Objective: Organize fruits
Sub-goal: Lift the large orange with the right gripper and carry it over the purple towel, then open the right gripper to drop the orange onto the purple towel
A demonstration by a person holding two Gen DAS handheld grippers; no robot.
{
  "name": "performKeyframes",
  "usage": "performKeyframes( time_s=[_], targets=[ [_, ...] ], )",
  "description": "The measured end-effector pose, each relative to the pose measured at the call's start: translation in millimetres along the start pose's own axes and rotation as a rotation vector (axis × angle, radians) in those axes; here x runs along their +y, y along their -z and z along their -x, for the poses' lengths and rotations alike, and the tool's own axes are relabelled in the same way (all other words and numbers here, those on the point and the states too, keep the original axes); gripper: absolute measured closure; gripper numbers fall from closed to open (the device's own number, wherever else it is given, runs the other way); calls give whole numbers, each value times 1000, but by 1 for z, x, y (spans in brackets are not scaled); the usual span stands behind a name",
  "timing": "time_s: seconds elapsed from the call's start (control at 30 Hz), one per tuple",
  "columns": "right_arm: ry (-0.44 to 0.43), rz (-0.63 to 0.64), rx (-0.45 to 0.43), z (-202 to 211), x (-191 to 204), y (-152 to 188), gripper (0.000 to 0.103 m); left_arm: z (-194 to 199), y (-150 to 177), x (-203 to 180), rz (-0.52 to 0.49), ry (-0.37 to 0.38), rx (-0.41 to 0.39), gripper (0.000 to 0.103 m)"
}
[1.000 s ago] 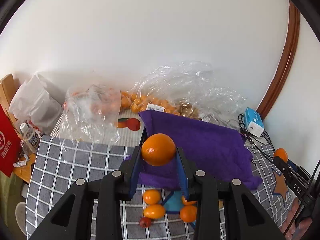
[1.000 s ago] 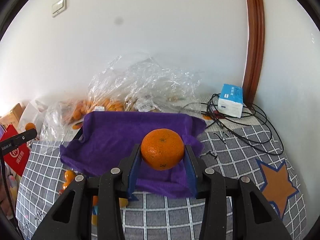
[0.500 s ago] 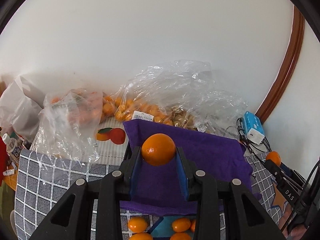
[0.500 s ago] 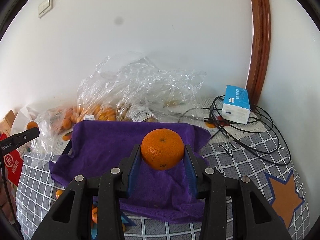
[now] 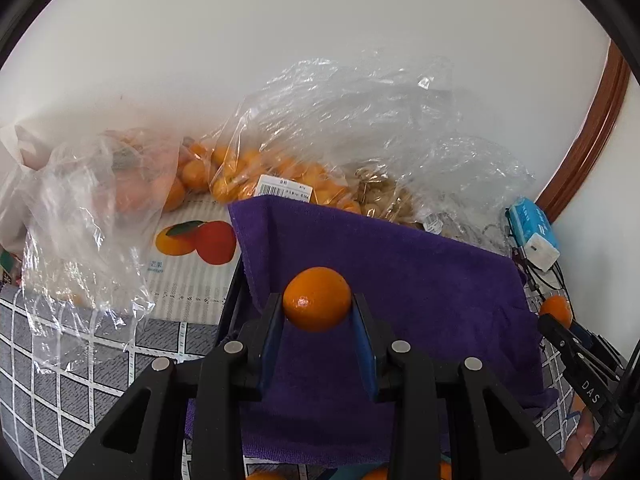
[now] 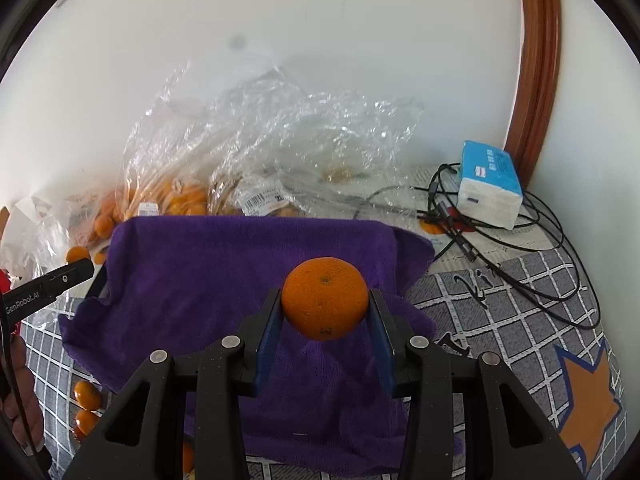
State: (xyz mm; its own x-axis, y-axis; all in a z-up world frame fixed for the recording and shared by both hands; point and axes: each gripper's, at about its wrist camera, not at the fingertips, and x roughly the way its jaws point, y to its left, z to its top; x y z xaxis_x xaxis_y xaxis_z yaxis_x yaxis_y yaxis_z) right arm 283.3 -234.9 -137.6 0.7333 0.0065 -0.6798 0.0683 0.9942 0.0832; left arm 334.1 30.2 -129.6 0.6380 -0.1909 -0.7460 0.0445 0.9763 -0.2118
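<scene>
Small orange (image 5: 317, 299): clamped between left claw (image 5: 317, 312) pads, above purple towel (image 5: 400, 280). Larger orange (image 6: 325, 298): clamped in right claw (image 6: 325, 312), over same towel. Beyond both claws: plastic bags of fruit (image 6: 176, 196).

Both views are evenly lit by soft daylight, and the white wall (image 5: 320, 60) is nearly washed out. Glare is caught on the plastic bags (image 6: 280, 140) at centre, and 1 small highlight is seen on the small orange (image 5: 317, 299). Only faint shadows are cast on the purple cloth (image 6: 200, 280). Heavy fisheye bending and black vignetting are seen at all 4 corners.
</scene>
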Motion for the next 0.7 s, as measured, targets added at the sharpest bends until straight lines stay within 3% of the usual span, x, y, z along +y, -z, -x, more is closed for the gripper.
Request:
performKeyframes(
  time_s=[0.17,0.7],
  targets=[
    [2,7,29,-22,5,1,61,-14,0,9,26,7,31,71],
    [-12,22,115,-69,14,12,62,-41,12,0,-21,-10,95,71]
  ],
)
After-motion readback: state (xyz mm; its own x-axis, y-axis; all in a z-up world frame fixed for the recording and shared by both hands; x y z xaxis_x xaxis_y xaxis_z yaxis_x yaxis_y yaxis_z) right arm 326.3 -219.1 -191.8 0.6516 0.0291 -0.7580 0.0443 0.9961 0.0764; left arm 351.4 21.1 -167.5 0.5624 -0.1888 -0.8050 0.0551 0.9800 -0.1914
